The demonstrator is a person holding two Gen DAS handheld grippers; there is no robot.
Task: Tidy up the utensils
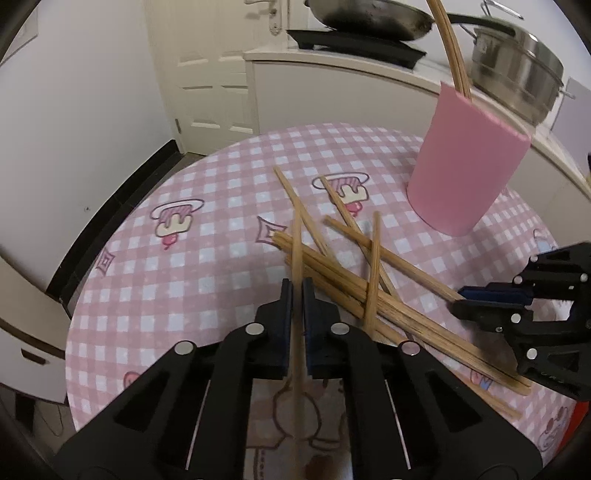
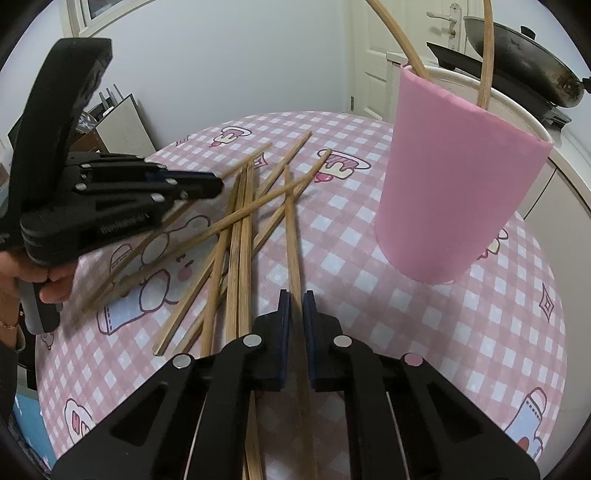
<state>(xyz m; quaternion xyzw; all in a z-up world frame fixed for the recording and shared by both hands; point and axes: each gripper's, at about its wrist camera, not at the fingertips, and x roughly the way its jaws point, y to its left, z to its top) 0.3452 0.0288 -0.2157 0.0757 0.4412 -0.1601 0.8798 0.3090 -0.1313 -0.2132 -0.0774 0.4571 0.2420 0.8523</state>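
My left gripper [image 1: 297, 286] is closed on one bamboo chopstick [image 1: 296, 240], which runs straight between the two dark pads and points forward over the table. My right gripper [image 2: 296, 297] is also closed on a chopstick [image 2: 291, 236], and this stick lies along the pink checked tablecloth [image 2: 424, 325] and passes between my pads. In the right wrist view my left gripper [image 2: 218, 184] comes in from the left side, and a hand [image 2: 55, 284] holds its handle low at the picture's edge. The other chopsticks [image 1: 369, 280] lie in a loose crossed pile on the cloth, between my two grippers; some touch each other, some lie a little apart. The pink holder [image 1: 465, 166] stands upright on the table behind the pile, more to the right, and it does not touch the sticks on the cloth. Two chopsticks [image 2: 485, 55] already stand inside it and lean over its rim. Behind the table there is a white counter [image 1: 332, 74] with a dark wok [image 1: 369, 16] and a steel pot [image 1: 517, 62]. I cannot tell for sure whether the stick in my left jaws is lifted or rests on the pile, because it is blurred.
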